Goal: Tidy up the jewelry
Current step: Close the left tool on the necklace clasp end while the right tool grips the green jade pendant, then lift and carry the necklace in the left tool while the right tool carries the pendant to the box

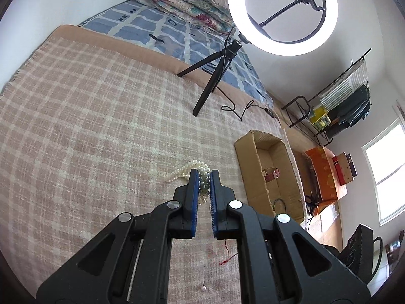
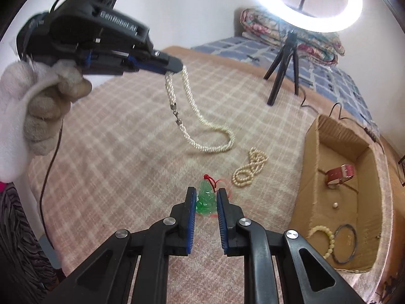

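Pearl rope necklace [image 2: 200,124] is pinched in my left gripper [image 1: 201,174]; blue pads [image 1: 193,192] pressed onto the bunched strands. From the right wrist view it hangs off the tips in a long loop, clasp dangling, lowest part touching or just above the plaid blanket [image 1: 88,126] — can't tell which, it's blurred.

Right gripper [image 2: 206,197]: jaws spread, nothing held. Green jade pendant [image 2: 206,200] on a red cord sits on the blanket between the fingertips, straddled but not squeezed as far as I can see.

Landmark = cardboard box [image 2: 311,177], open top, right of both grippers.
- Inside the box: red-strap watch [image 2: 339,174] toward the far end, single loose pearl [image 2: 335,204] mid-floor, cream bead bracelet [image 2: 326,238] and dark bangle [image 2: 345,243] at the near end.
- Outside, left of the box: small pearl strand [image 2: 250,168] heaped on the blanket, just beyond the pendant.
- Left wrist view also shows a stray pearl [image 1: 203,288] low in frame, well left of the box.

Progress, my read: roughly half. Four pieces boxed. Left to go: rope necklace (in hand, needs carrying over the box wall), pendant (grasp lined up), small strand, stray pearl.

Risk: the long loop may snag the box rim.

Ring light [image 2: 306,2] on its tripod stands beyond the box, clear of the work.
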The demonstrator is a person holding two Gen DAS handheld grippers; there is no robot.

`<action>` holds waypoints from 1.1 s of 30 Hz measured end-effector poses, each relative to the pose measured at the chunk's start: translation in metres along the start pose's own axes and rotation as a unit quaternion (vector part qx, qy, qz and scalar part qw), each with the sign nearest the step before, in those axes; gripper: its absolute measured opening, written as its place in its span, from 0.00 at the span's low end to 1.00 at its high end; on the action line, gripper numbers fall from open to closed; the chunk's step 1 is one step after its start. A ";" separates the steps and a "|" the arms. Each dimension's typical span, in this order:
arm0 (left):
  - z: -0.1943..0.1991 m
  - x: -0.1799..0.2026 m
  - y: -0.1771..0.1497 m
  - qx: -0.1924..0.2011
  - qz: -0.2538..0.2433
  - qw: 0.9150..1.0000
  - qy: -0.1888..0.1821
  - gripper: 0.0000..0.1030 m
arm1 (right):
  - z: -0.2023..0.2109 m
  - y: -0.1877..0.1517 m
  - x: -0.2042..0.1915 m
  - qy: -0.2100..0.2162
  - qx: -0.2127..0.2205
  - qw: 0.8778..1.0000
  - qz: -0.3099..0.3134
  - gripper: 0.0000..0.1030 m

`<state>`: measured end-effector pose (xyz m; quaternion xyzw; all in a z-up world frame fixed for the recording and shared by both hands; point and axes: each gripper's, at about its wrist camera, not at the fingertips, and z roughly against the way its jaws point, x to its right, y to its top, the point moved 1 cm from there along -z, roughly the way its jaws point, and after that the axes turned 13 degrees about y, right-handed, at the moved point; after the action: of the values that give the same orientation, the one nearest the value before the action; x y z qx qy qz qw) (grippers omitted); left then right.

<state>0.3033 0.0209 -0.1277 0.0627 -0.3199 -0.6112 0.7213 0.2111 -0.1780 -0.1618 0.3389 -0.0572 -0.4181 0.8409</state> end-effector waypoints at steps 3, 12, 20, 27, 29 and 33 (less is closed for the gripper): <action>0.007 0.004 0.000 0.005 0.001 1.000 -0.005 0.06 | 0.022 0.007 0.002 -0.004 0.028 1.000 -0.003 0.14; 0.028 0.025 0.003 0.017 -0.019 0.999 -0.029 0.06 | 0.084 0.022 0.016 -0.027 0.105 0.994 -0.017 0.14; 0.046 0.049 0.003 0.036 -0.034 0.998 -0.042 0.06 | 0.112 0.014 0.042 -0.064 0.125 0.989 -0.039 0.14; 0.055 0.074 0.006 0.047 -0.045 0.996 -0.060 0.06 | 0.122 0.001 0.070 -0.082 0.120 0.987 -0.062 0.14; 0.054 0.082 0.009 0.049 -0.049 0.996 -0.064 0.06 | 0.122 -0.003 0.078 -0.085 0.116 0.987 -0.070 0.14; 0.052 0.102 0.018 0.053 -0.063 0.994 -0.070 0.06 | 0.123 -0.011 0.094 -0.089 0.110 0.986 -0.086 0.14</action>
<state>0.2953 -0.0536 -0.0389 0.0780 -0.3973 -0.6400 0.6530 0.2174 -0.3170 -0.0920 0.3943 -0.1485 -0.5088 0.7508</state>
